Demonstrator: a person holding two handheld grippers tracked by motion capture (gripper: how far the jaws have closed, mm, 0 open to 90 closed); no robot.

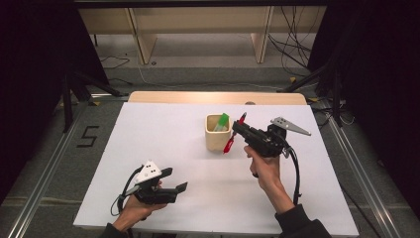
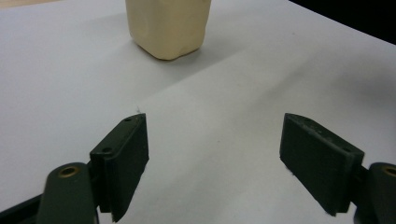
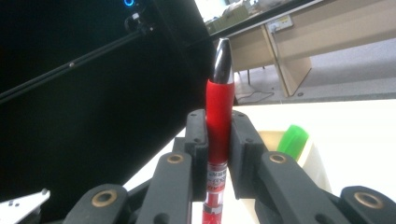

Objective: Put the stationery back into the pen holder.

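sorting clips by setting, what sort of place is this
Probably a lab or studio recording station, not a home: a white-topped table hemmed by black curtains, loose cables on the floor behind, and a taped number five beside the table.

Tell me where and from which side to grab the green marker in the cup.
Grip the green marker by its upper end, the part that stands clear above the cup rim. Come from above, tongs lined up with its lean, since the cup walls block its lower body. The left tongs are open and free; the right tongs are shut on the red pen.
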